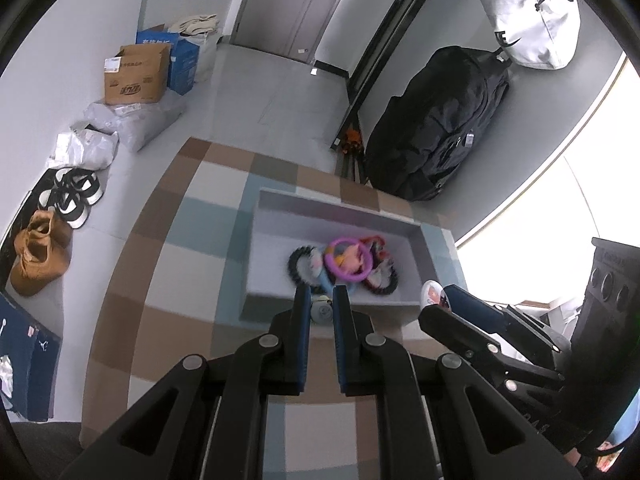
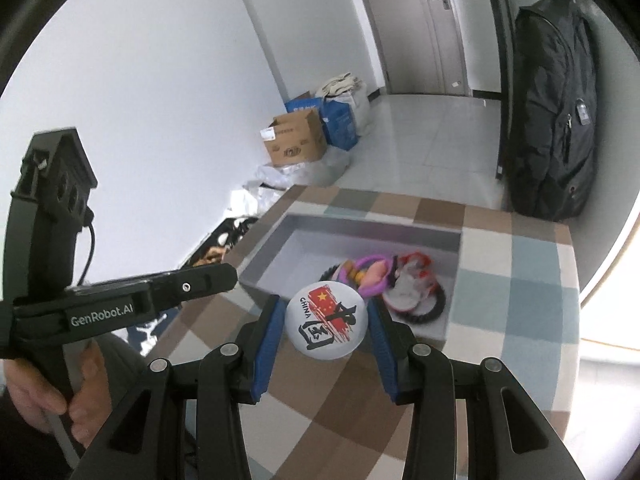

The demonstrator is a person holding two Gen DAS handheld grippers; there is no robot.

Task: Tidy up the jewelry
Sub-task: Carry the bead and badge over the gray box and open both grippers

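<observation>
- Your right gripper (image 2: 326,320) is clamped on the round white pin badge printed with a red flag and "CHINA" (image 2: 326,322), one blue pad (image 2: 267,344) on each side of its rim, just short of the near wall of the shallow grey rectangular tray (image 2: 280,236).
- Expect the badge to be light, stiff and slick-faced; its rounded edge could squirt out, so keep the grip on opposite rim points.
- Being a disc, the badge has no long axis; its printed face tilts up toward the right wrist camera.
- Your left gripper (image 1: 322,300) is nearly closed around a small grey round piece (image 1: 321,312), at the tray's near wall; contact isn't clear.
- Inside the tray, toward its right end, lie the purple plastic ring (image 1: 347,260) and black beaded bracelets (image 1: 298,266), overlapping in a heap.
</observation>
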